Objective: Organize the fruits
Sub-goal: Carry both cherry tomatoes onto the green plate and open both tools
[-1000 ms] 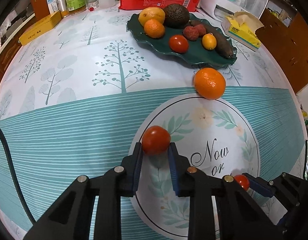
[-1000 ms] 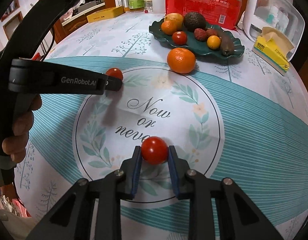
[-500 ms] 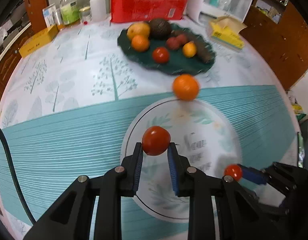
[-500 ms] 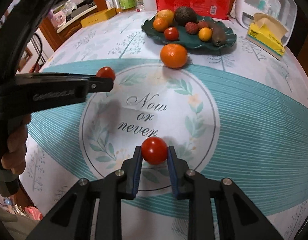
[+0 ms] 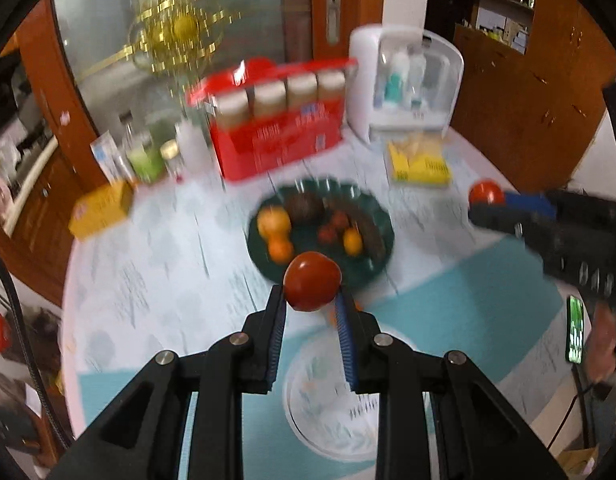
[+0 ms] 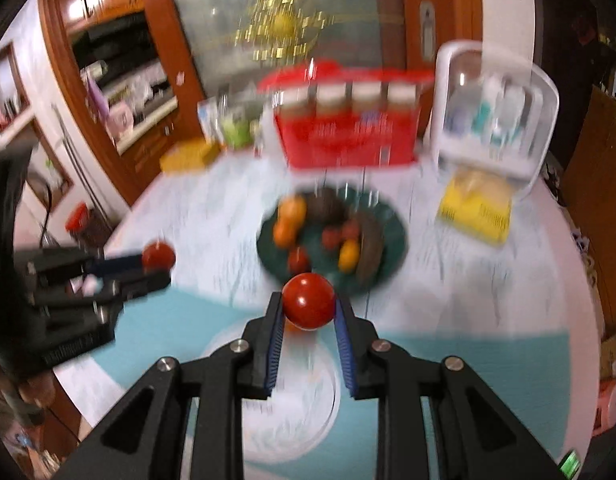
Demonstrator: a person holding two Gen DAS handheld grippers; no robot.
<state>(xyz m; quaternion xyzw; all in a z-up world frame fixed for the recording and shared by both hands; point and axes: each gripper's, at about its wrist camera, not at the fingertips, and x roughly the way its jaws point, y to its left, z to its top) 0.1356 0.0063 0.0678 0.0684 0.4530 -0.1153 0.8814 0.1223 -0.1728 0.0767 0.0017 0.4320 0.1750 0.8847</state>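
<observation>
My left gripper [image 5: 311,303] is shut on a red tomato [image 5: 312,286] and holds it high above the table, in line with the dark green fruit plate [image 5: 381,254]. My right gripper [image 6: 308,309] is shut on a second red tomato [image 6: 308,300], also raised, in front of the same plate [image 6: 395,252]. The plate holds an avocado, oranges, a tomato, lychees and a small yellow fruit. Each gripper shows in the other's view: the right one [image 5: 485,200] and the left one [image 6: 158,265], each with its tomato. A loose orange is mostly hidden behind the held tomatoes. Both views are blurred.
Behind the plate stand a red carton [image 5: 276,136], a white storage box [image 5: 407,88], a yellow tissue pack [image 5: 419,164], bottles [image 5: 148,156] and a yellow box [image 5: 102,208]. The round table's edge curves away on the left and right.
Both grippers have lifted off the table with their tomatoes and tilted up, so the plate now sits farther and lower in view and the room behind shows.
</observation>
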